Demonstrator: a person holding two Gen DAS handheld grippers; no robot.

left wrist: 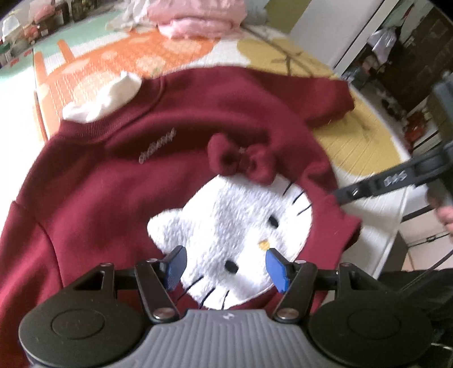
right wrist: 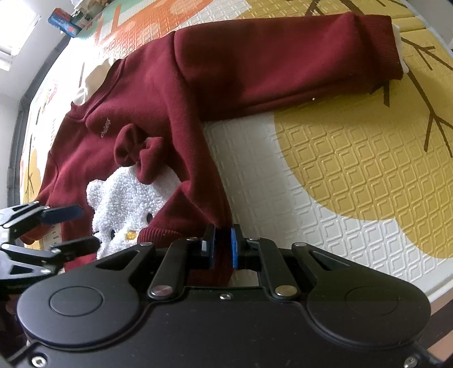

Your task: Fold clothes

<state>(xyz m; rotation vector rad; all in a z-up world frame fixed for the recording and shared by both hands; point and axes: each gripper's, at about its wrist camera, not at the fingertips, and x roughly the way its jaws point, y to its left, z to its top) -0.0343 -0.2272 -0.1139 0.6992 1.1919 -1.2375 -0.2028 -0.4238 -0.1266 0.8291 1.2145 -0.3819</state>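
Observation:
A dark red sweater [left wrist: 113,184] [right wrist: 170,99] lies front up on the play mat [right wrist: 354,169], with a white fluffy cat face [left wrist: 235,226] and a red bow [left wrist: 240,161] on its chest. One sleeve [right wrist: 283,65] stretches out across the mat. My left gripper [left wrist: 225,254] [right wrist: 89,226] hangs open just above the cat face, and nothing sits between its blue pads. My right gripper [right wrist: 223,243] [left wrist: 338,196] is shut on the ribbed hem at the sweater's side edge and lifts that corner slightly.
A pile of pink clothes [left wrist: 198,19] lies at the far end of the mat [left wrist: 354,141]. A white collar piece [left wrist: 113,96] pokes from the neckline. The mat's edge and the floor [left wrist: 419,249] are close on the right, where a person's hand [left wrist: 444,215] shows.

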